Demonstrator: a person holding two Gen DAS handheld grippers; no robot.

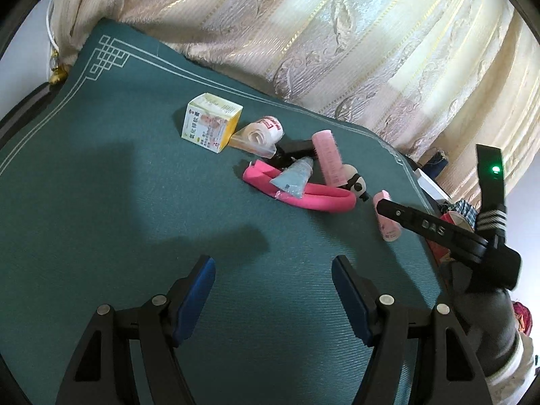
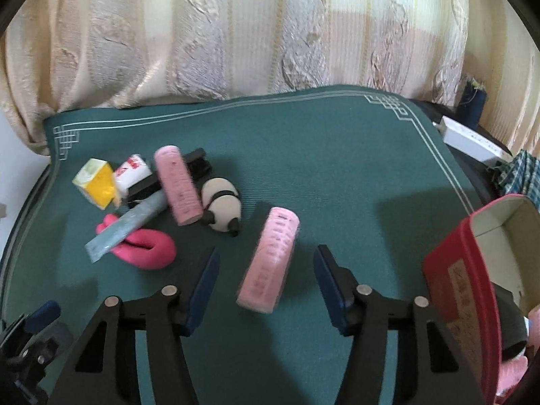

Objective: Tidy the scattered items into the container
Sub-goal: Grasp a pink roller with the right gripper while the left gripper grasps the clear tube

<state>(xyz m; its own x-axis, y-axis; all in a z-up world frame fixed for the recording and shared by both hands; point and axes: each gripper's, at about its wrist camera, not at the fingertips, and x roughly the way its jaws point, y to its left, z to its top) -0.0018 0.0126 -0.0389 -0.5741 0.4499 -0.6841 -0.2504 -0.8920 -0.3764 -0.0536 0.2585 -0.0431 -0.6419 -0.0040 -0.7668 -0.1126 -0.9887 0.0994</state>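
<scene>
Right gripper (image 2: 266,283) hangs w/ jaws apart round a pink tube (image 2: 270,260) lying on the green table (image 2: 337,175), pads not touching it. Left gripper (image 1: 273,287) jaws apart, nothing btwn. Red container (image 2: 472,290) at table's right edge; other bits piled left.

A dark green mat (image 2: 303,155) with a pale line border and knot corners covers the desk. Behind it hangs a cream and pink striped curtain (image 2: 256,33) with a woven pattern, and daylight glows through it. White wall (image 1: 37,27) shows at the left edge.
</scene>
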